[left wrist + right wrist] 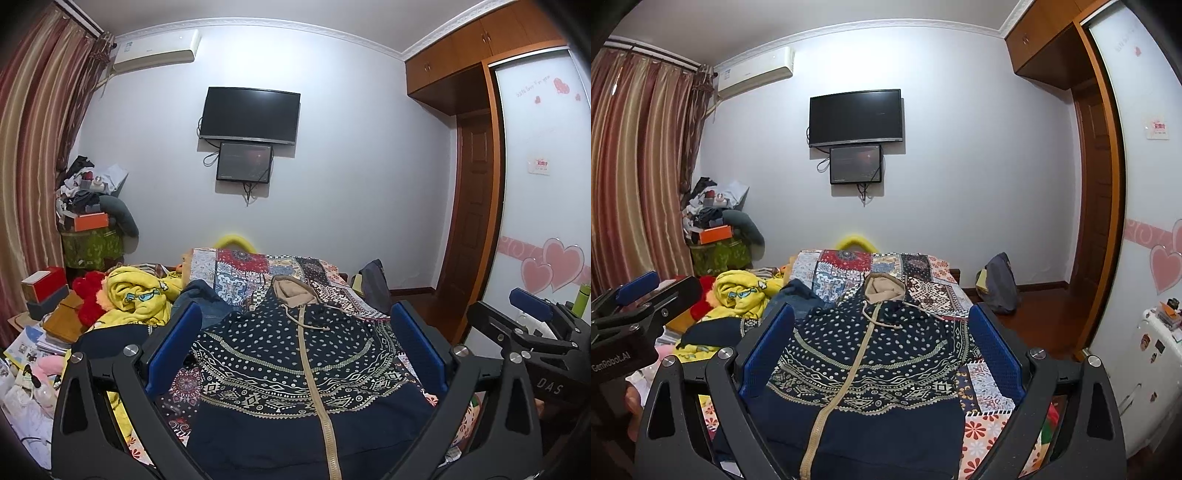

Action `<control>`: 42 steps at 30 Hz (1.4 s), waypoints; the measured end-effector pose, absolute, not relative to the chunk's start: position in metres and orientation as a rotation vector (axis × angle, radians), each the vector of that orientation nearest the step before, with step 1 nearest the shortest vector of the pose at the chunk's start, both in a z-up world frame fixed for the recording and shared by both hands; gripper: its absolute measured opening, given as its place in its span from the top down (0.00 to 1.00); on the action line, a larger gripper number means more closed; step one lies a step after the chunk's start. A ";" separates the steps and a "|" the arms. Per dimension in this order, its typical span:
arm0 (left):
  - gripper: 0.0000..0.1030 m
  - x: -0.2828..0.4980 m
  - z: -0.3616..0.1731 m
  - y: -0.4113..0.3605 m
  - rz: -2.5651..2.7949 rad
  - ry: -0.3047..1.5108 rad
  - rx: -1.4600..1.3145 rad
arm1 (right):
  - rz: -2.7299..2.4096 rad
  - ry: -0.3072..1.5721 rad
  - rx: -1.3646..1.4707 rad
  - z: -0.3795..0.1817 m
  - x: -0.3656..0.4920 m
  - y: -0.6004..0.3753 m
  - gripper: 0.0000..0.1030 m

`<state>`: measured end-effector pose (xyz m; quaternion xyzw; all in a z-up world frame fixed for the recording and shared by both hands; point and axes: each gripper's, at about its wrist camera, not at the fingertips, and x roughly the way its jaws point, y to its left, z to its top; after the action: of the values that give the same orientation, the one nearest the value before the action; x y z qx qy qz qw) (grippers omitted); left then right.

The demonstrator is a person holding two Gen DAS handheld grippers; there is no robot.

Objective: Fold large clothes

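A navy hooded jacket (291,365) with white dots, patterned bands, a tan zip and a tan-lined hood lies front-up on the patchwork bedspread (258,266), hood pointing away from me. It shows again in the right wrist view as the jacket (875,354). My left gripper (295,343) hovers open above its chest, blue pads wide apart with nothing between them. My right gripper (882,343) also stands open over the jacket. Each gripper appears at the edge of the other's view: the right gripper (532,314) and the left gripper (639,284).
A yellow cartoon blanket (140,299) and a red plush (90,295) lie bunched at the bed's left, with jeans (201,299) beside them. Boxes and clutter fill the left floor. A dark bag (999,284) sits on the wooden floor at the right, near the wardrobe (539,184).
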<state>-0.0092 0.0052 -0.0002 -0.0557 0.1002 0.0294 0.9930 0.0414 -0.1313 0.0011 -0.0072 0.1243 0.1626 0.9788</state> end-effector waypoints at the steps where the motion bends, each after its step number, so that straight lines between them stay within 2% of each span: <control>1: 0.00 -0.009 0.000 0.005 0.060 0.200 -0.112 | 0.328 0.250 -0.013 0.001 0.041 -0.131 0.09; 42: 0.00 -0.004 -0.004 0.003 0.054 0.209 -0.105 | 0.332 0.252 0.003 0.000 0.044 -0.133 0.09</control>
<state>-0.0044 0.0030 -0.0037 -0.0526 0.1043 0.0269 0.9928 0.0440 -0.1333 -0.0004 0.0016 0.1253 0.1647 0.9783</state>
